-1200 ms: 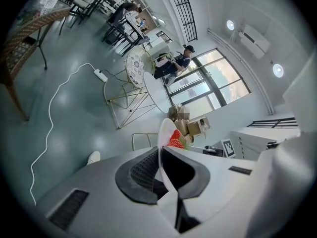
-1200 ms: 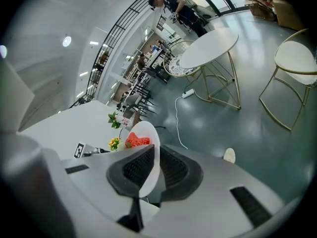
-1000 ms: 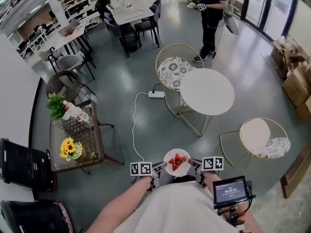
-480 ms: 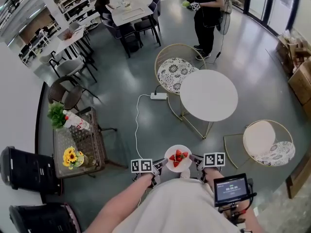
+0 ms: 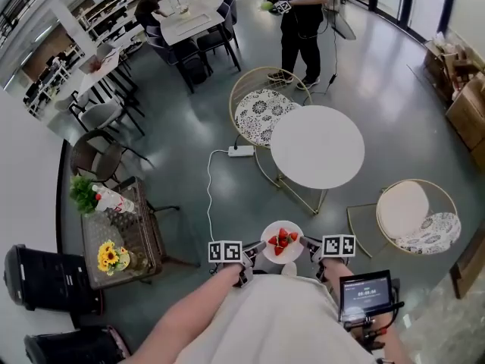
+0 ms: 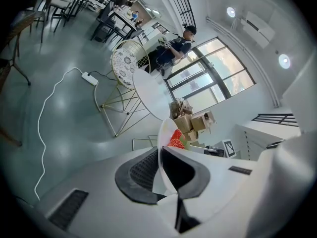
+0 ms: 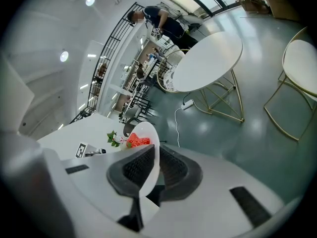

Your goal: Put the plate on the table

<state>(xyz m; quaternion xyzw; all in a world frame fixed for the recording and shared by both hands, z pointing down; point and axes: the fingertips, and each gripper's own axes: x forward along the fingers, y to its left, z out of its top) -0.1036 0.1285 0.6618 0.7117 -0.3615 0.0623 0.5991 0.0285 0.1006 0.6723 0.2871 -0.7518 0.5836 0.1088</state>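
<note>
A white plate (image 5: 281,242) with red strawberries on it is carried in the air in front of the person's body, low in the head view. My left gripper (image 5: 251,253) is shut on its left rim and my right gripper (image 5: 306,246) is shut on its right rim. The plate's edge (image 6: 165,148) stands clamped between the jaws in the left gripper view, and the plate (image 7: 147,148) is pinched the same way in the right gripper view. The round white table (image 5: 317,147) stands ahead, a short way beyond the plate.
A patterned-cushion chair (image 5: 259,114) stands behind the table, another chair (image 5: 414,217) to its right. A power strip (image 5: 241,152) and white cable lie on the floor. A small wire table with flowers (image 5: 115,233) is at left. A person (image 5: 300,17) stands beyond.
The view has shifted slightly: the round table and chairs sit a little nearer and more to the left. Both grippers still hold the plate in the same way.
</note>
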